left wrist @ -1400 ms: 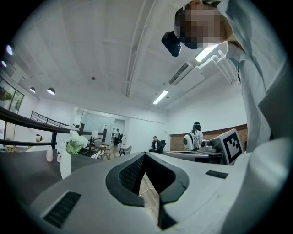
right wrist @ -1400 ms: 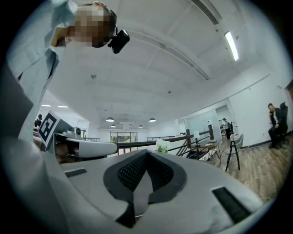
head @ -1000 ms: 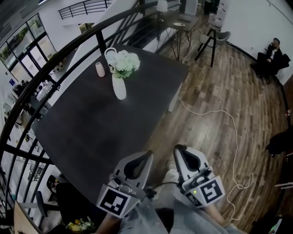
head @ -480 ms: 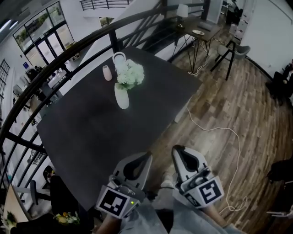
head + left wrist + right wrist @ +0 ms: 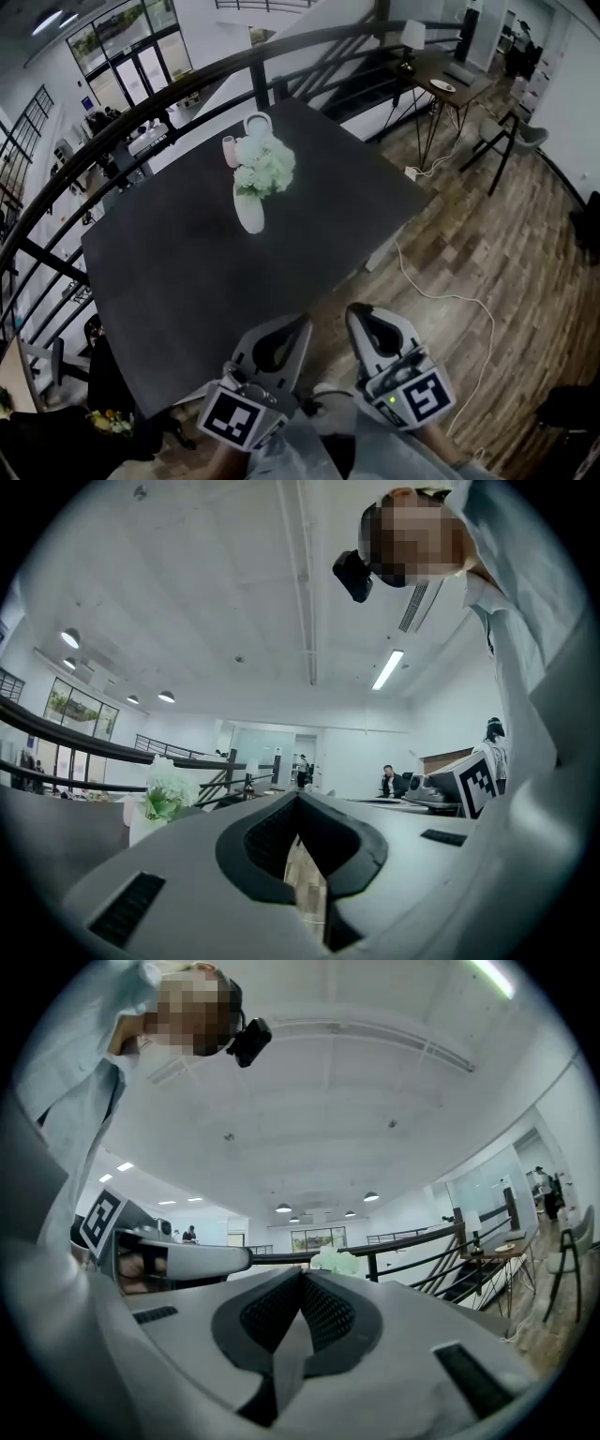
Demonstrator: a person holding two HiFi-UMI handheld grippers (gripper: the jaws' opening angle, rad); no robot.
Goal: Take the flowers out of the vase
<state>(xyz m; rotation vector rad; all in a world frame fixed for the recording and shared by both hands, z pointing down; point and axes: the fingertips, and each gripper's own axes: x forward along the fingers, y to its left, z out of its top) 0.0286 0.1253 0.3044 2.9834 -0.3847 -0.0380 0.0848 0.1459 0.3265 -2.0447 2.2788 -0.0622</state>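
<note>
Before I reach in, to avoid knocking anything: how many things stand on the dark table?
3: white vase holding flowers, small pink cup just behind it, white looped object behind the flowers. More could hide behind them.

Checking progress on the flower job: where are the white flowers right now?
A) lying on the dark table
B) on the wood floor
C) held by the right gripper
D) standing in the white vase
D: the white flowers stand upright in the white vase on the dark table.
</note>
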